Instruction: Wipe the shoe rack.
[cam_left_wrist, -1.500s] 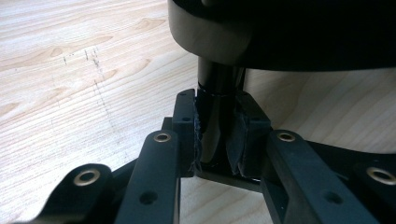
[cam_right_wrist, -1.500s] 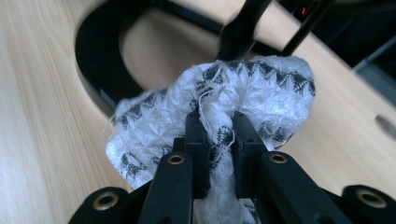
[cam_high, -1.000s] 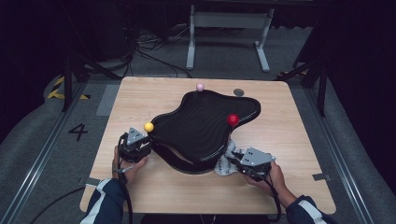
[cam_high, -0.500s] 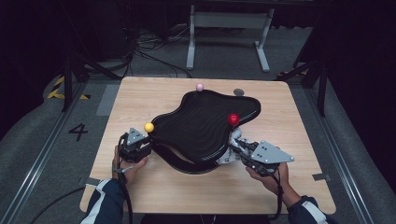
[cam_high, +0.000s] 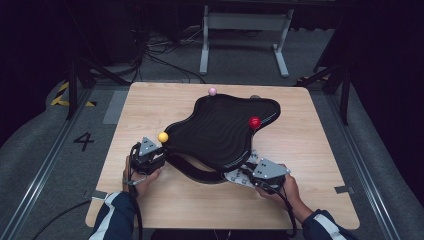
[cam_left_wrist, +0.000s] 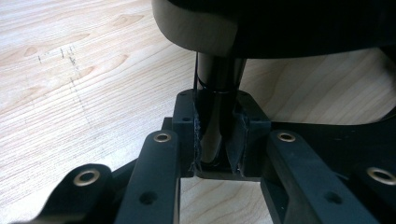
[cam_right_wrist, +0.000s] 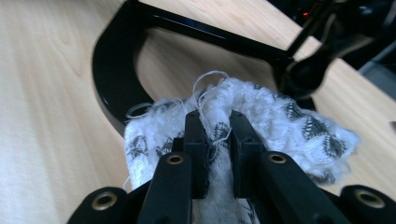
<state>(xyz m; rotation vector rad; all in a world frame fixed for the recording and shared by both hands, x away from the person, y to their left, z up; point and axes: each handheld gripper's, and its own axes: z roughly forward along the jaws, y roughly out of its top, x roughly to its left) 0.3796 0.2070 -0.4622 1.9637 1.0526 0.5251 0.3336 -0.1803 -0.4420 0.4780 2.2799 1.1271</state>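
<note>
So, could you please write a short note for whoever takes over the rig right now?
Left hand-held gripper: shut on the dark post under the black stand, near its yellow ball.
Right hand-held gripper: shut on the white lace cloth at the stand's near right edge.
Things: the stand sits mid-table on its curved black base, with a red ball on the right and a pink ball at the far edge.
Done: both grips are taken.
Left: probably wiping with the cloth or moving it; I cannot tell which.
</note>
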